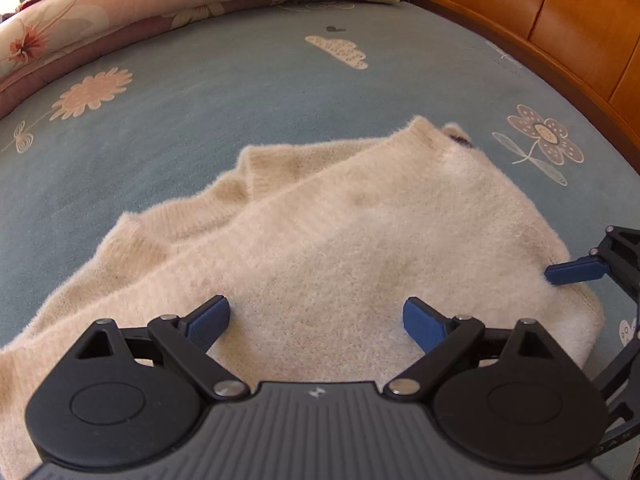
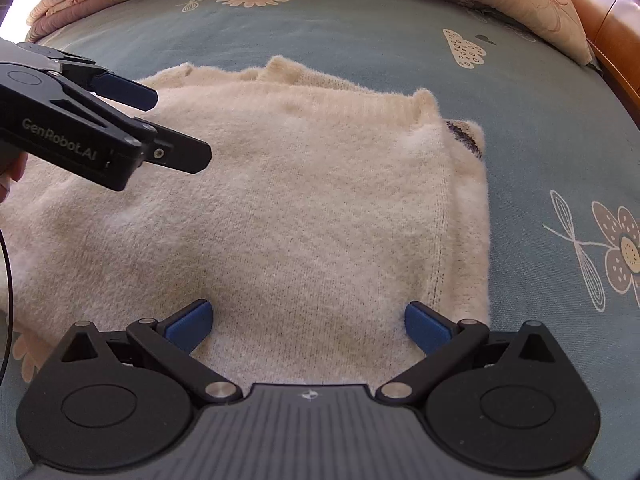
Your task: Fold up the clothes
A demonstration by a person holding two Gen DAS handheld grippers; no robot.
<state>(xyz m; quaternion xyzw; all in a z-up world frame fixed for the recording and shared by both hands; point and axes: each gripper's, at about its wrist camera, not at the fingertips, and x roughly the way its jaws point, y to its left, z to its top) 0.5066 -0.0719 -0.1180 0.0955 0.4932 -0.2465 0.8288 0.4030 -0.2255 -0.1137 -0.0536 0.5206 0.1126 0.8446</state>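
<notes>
1. Cream sweater (image 1: 320,240), fuzzy knit, lying folded on the bed (image 1: 240,92), on a blue sheet printed with flowers.
2. In the left wrist view, filling the middle and lower half; ribbed edges bunched toward 11 o'clock, a dark patch peeking out at the top corner toward 1 o'clock.
3. Left gripper (image 1: 316,322) over the near edge of the sweater, jaws wide apart, nothing between the blue pads (image 1: 210,320).
4. Right gripper (image 2: 308,322) likewise above the sweater's near edge, jaws spread wide and empty, blue pads (image 2: 426,326) just over the knit.
5. In the right wrist view, the left gripper coming in from 9 o'clock above the sweater's left part, lettering visible on its black body.
6. In the left wrist view, one blue pad of the right gripper at 3 o'clock, touching the sweater's right edge.
7. Floral quilt (image 1: 100,12) rolled along the far side at 12 o'clock; orange-brown headboard (image 1: 560,20) toward 2 o'clock.
</notes>
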